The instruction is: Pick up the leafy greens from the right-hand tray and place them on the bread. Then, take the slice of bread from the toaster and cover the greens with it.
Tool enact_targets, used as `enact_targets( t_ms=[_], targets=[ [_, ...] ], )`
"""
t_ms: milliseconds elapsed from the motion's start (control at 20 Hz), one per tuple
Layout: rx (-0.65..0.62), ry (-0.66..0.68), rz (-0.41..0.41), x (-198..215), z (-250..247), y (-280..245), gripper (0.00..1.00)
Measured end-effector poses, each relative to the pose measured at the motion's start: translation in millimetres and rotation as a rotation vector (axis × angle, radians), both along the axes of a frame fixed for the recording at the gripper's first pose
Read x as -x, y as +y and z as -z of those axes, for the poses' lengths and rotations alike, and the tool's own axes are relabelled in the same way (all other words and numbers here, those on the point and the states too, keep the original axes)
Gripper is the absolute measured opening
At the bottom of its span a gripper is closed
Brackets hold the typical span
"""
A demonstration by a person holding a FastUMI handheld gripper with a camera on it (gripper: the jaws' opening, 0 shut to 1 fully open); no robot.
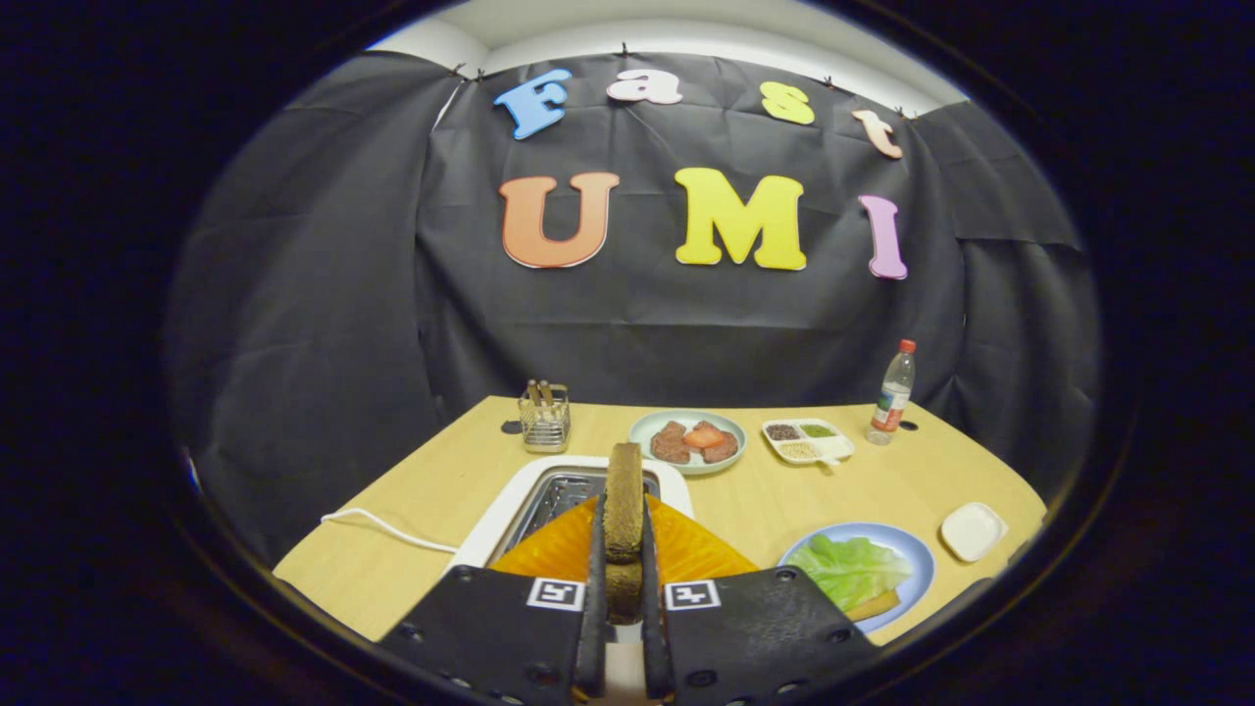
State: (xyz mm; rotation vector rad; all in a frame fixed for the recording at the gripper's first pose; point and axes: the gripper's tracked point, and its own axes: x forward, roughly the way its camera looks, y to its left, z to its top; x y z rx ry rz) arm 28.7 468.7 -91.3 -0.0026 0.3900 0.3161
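Observation:
A brown slice of bread (624, 500) stands on edge between my fingers, lifted just above the white toaster (510, 505). My gripper (624, 564) is shut on this slice, both fingers pressing its flat sides. To the right of the fingers a blue plate (917, 564) holds the leafy greens (851, 569) lying on another slice of bread (875, 605), whose edge peeks out under the leaves.
At the back of the wooden table (412, 490) stand a wire holder (545, 417), a plate with meat and tomato (686, 441), a white compartment tray (808, 440) and a bottle (893, 392). A small white dish (973, 530) sits far right. The toaster's cable (382, 527) trails left.

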Motion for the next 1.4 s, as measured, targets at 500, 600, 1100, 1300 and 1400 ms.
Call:
enact_targets(
  t_ms=[500, 600, 1100, 1300, 1400],
  targets=[
    [-0.126, -0.051, -0.016, 5, -59, -17, 0.03],
    [-0.162, -0.098, -0.035, 9, -79, -19, 0.03],
    [-0.248, -0.151, 0.023, 18, -102, -93, 0.02],
    [-0.231, -0.133, 0.084, 6, -78, -132, 0.02],
    [-0.24, -0.127, 0.081, 2, -68, -144, 0.02]
  ],
)
